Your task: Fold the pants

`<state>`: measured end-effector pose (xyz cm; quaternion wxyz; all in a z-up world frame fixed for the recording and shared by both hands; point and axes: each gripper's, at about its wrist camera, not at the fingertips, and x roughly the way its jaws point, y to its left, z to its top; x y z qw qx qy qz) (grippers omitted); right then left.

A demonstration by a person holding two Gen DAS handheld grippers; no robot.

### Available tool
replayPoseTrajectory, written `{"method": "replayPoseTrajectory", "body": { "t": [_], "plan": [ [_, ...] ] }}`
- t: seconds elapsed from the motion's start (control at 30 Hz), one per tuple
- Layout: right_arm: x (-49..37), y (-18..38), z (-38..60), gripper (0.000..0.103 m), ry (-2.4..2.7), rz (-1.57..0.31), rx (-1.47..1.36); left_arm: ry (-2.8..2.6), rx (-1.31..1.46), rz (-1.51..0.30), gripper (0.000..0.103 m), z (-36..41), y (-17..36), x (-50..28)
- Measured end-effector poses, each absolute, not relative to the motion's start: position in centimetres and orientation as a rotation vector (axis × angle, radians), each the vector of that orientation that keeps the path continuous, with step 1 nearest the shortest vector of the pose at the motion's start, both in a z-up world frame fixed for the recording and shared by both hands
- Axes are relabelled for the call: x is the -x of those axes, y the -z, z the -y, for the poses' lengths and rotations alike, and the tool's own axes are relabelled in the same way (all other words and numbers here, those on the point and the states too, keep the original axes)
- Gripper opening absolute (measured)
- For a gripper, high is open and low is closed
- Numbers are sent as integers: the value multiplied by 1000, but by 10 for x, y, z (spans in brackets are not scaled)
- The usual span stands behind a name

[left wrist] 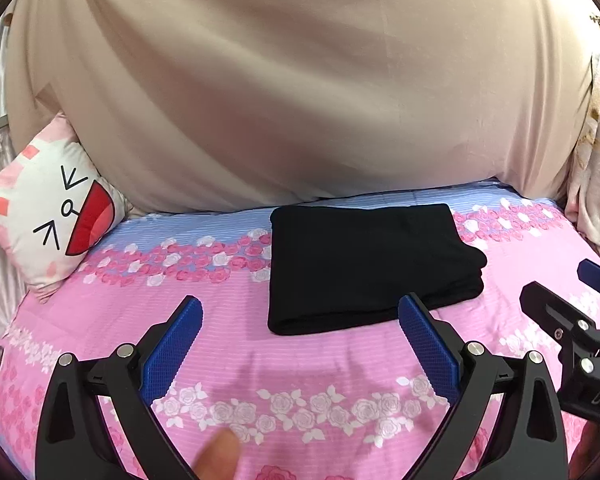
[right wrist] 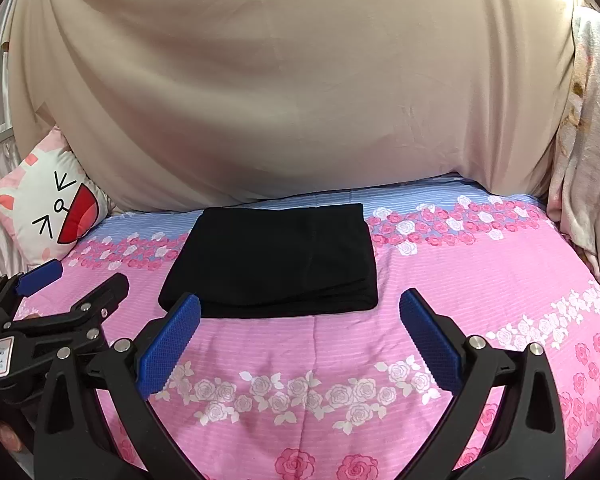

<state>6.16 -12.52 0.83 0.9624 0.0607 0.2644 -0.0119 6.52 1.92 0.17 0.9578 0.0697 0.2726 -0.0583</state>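
Black pants [left wrist: 364, 264] lie folded into a compact rectangle on the pink floral bedsheet [left wrist: 300, 360]; they show in the right wrist view too, as pants [right wrist: 276, 260] near the middle. My left gripper [left wrist: 300, 308] hovers open just in front of the folded stack, nothing between its blue pads. My right gripper [right wrist: 300, 300] is likewise open and empty, at the stack's near edge. Each gripper appears in the other's view: the right gripper [left wrist: 568, 292] at the right edge, the left gripper [right wrist: 76, 276] at the left edge.
A large beige cloth [left wrist: 300, 80] covers the backdrop behind the bed. A cat-face cushion [left wrist: 48, 216] leans at the back left. Floral fabric [left wrist: 596, 168] hangs at the right. A fingertip [left wrist: 220, 456] shows at the bottom.
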Motion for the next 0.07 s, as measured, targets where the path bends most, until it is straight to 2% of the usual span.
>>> {"method": "replayPoseTrajectory", "body": {
  "t": [0.07],
  "plan": [
    [-61, -8, 125, 98, 25, -537, -121, 121, -143, -554, 96, -20, -2, -62]
  ]
}}
